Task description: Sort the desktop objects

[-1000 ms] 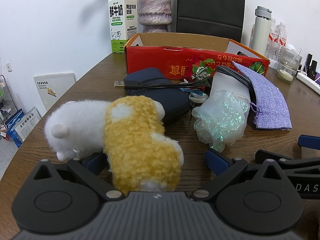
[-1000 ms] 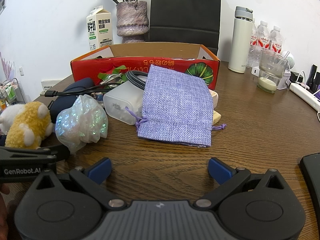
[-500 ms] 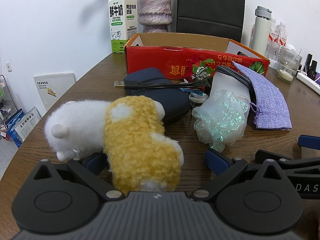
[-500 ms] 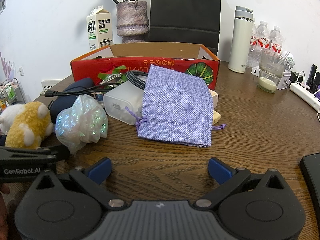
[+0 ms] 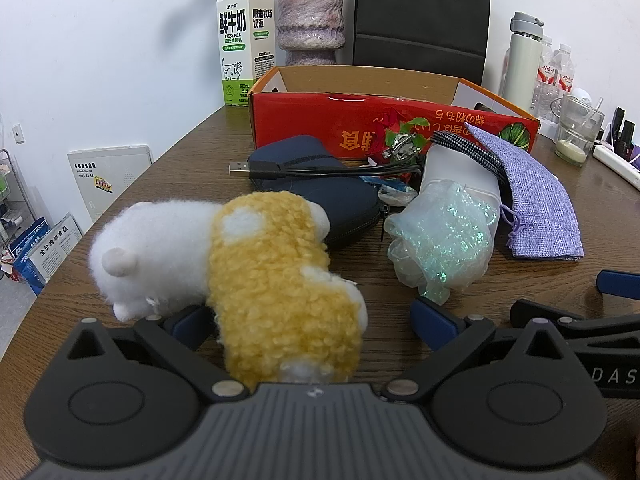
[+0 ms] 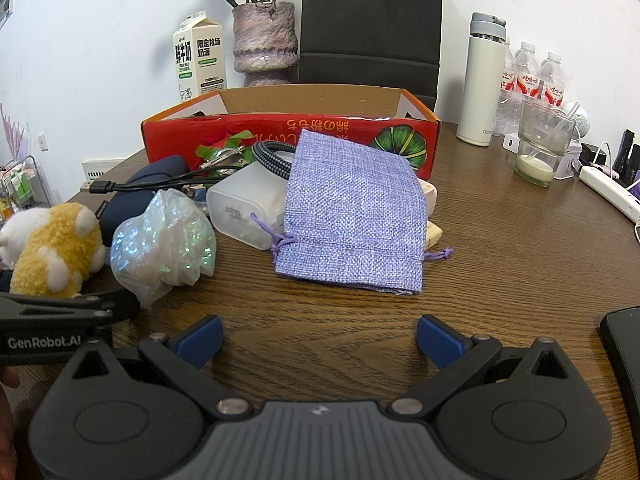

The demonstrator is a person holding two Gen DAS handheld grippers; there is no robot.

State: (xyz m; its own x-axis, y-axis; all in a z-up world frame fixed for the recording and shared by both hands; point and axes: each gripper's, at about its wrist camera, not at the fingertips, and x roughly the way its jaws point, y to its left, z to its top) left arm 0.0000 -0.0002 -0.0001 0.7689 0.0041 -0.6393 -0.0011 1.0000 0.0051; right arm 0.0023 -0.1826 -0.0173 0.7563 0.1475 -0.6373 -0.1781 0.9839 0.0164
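A white and yellow plush toy (image 5: pixel 260 264) lies on the wooden table between the fingers of my left gripper (image 5: pixel 312 320), which is open around its yellow end. Beyond the toy are a navy pouch (image 5: pixel 320 188) with a USB cable (image 5: pixel 280 170) across it, an iridescent plastic bag (image 5: pixel 444 240), a white translucent case (image 5: pixel 456 172) and a purple burlap pouch (image 5: pixel 536 200). Behind them all stands an open red cardboard box (image 5: pixel 360 120). My right gripper (image 6: pixel 320 340) is open over bare wood, just short of the purple burlap pouch (image 6: pixel 356 220).
Along the back wall stand a milk carton (image 5: pixel 246 44), a vase (image 5: pixel 310 20) and a black paper bag (image 6: pixel 370 28). At the right are a white thermos (image 6: pixel 482 80), water bottles (image 6: pixel 536 76), a glass (image 6: pixel 540 144), a power strip (image 6: pixel 608 196) and a flat black device (image 6: pixel 624 364).
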